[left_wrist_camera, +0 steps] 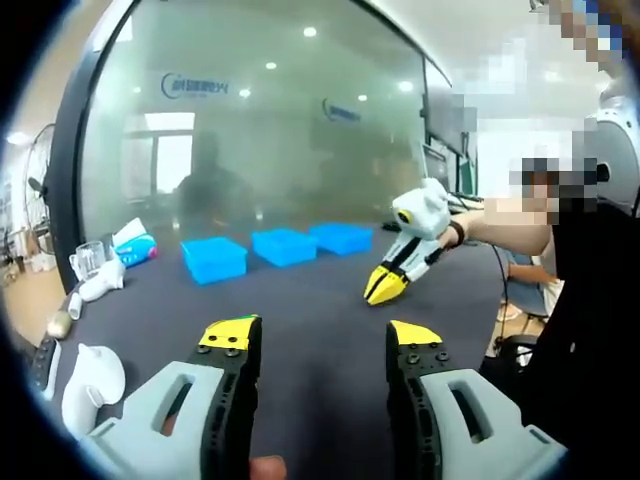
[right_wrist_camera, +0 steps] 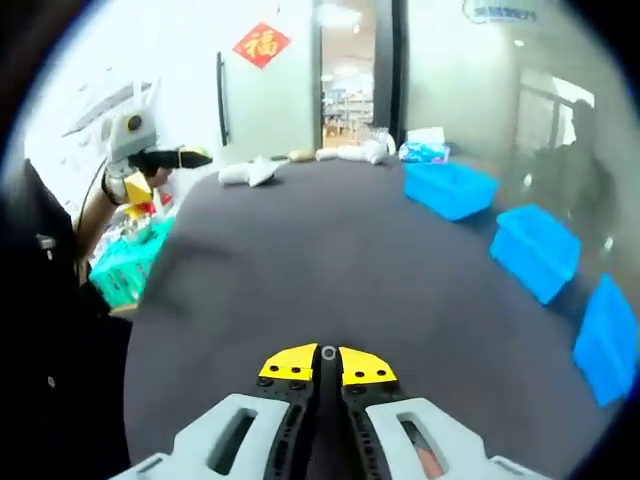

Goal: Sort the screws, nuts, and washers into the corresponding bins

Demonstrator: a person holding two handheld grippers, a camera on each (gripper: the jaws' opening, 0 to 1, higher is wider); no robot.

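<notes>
Three blue bins stand in a row on the dark table: the first bin (left_wrist_camera: pixel 213 258) (right_wrist_camera: pixel 450 188), the middle bin (left_wrist_camera: pixel 284 246) (right_wrist_camera: pixel 536 250) and the last bin (left_wrist_camera: pixel 341 238) (right_wrist_camera: pixel 607 340). My left gripper (left_wrist_camera: pixel 320 336) is open over bare table with nothing between its jaws; in the right gripper view it shows far off at the upper left (right_wrist_camera: pixel 183 157). My right gripper (right_wrist_camera: pixel 327 362) (left_wrist_camera: pixel 383 290) is shut, and a small grey round metal piece (right_wrist_camera: pixel 327 352) sits pinched at its tips. I cannot tell whether it is a nut or a washer.
A clear cup (left_wrist_camera: pixel 88 260), a tissue pack (left_wrist_camera: pixel 135 245) and white objects (left_wrist_camera: pixel 92 378) lie along one table edge (left_wrist_camera: pixel 60 330). A glass wall (left_wrist_camera: pixel 260 130) rises behind the bins. A person (left_wrist_camera: pixel 590 300) stands at the table's side. A doorway (right_wrist_camera: pixel 350 80) is beyond the far end.
</notes>
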